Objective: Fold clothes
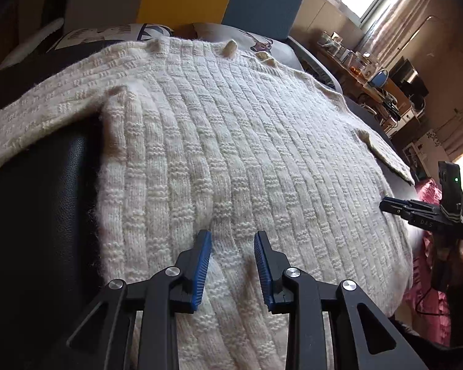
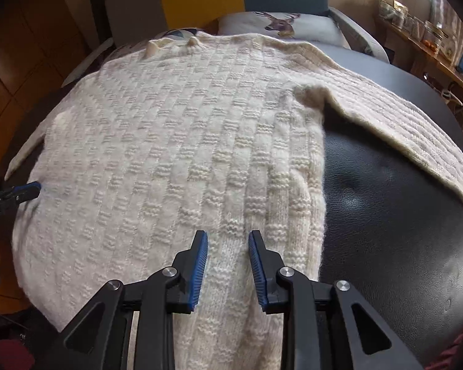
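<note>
Both tongs, left [image 1: 233, 240] and right [image 2: 228, 240], gape over the sweater's [image 1: 231, 141] hem; best pinch both layers evenly near the sofa's [image 2: 385, 215] front edge.

Left hand-held gripper [image 1: 233, 243]: matte black linkage arms, round silver pivot screws, ribbed blue finger pads [image 1: 203, 265]. Right hand-held gripper [image 2: 228, 242]: same black frame, silver screws, blue pads [image 2: 200, 265]; white lettering and a green light on its body.
</note>
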`<state>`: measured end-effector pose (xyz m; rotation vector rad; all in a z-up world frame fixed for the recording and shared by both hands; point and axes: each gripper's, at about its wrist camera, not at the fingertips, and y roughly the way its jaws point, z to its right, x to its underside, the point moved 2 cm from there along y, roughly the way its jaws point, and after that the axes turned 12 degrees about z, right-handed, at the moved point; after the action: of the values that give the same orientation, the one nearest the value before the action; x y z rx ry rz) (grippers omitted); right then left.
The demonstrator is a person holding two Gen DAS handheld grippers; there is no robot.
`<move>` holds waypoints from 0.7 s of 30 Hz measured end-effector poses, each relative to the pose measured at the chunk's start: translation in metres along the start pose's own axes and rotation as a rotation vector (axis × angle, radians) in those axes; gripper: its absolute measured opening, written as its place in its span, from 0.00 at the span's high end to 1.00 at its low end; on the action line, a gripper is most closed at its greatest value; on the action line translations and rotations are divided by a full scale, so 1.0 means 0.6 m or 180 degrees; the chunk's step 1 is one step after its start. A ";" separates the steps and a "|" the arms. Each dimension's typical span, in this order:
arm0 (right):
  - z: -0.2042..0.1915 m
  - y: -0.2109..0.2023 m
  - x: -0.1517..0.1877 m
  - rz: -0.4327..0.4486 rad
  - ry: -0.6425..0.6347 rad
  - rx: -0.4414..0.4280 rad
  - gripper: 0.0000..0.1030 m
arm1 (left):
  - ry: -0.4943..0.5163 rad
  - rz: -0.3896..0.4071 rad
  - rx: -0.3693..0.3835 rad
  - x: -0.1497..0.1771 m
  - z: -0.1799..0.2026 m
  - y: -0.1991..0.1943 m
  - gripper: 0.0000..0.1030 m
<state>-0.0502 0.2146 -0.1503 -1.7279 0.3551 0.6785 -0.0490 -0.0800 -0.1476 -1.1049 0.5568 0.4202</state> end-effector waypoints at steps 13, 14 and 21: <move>-0.034 -0.068 0.116 -0.0217 0.0048 -0.0376 0.73 | -0.0108 0.0016 0.0000 0.072 -0.007 -0.077 0.70; -0.031 -0.070 0.116 -0.0187 0.0116 -0.0393 0.73 | -0.0206 0.0048 0.0025 0.071 -0.012 -0.085 0.70; -0.019 -0.076 0.125 -0.0048 0.0260 -0.0491 0.71 | -0.0456 0.0400 -0.0002 0.079 -0.040 -0.151 0.66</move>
<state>0.0376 0.2246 -0.1589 -1.9071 0.3533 0.6394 0.0356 -0.1359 -0.1202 -1.0345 0.5008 0.6040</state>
